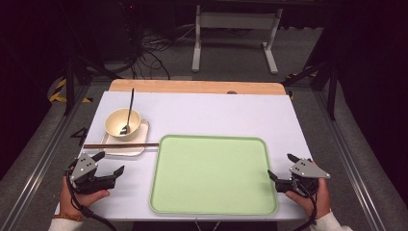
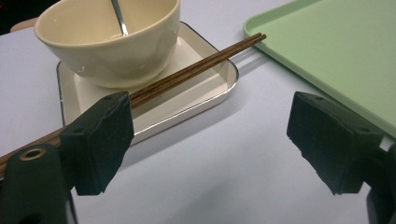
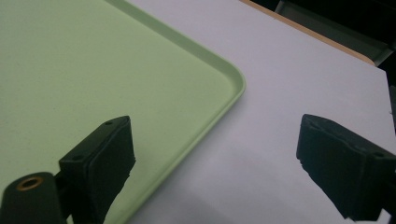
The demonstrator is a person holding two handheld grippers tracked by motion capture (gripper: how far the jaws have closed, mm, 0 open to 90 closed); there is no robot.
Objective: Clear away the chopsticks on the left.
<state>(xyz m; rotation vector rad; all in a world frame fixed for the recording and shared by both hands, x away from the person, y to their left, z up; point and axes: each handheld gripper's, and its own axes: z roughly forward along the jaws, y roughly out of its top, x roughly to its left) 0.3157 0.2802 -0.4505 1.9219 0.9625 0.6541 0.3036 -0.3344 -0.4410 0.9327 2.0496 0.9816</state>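
Ahead of left gripper (image 1: 111, 163), jaws spread and empty: chopsticks (image 2: 196, 65) lay across dish (image 2: 205, 95) beside bowl (image 2: 109, 44), reachable | right gripper (image 1: 280, 167) gaped empty over tray (image 3: 140, 84) corner, waiting.

Even overhead light brightens the white rectangular worktop (image 1: 211, 113) while its surroundings sink into darkness; soft shadows, a glinting glossy cream ceramic bowl (image 2: 109, 39), slight softness.

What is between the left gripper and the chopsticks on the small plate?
Nothing visible. The left gripper is open and empty, with bare table between its jaws and the chopsticks. These lie across the plate, just in front of the bowl that stands on it.
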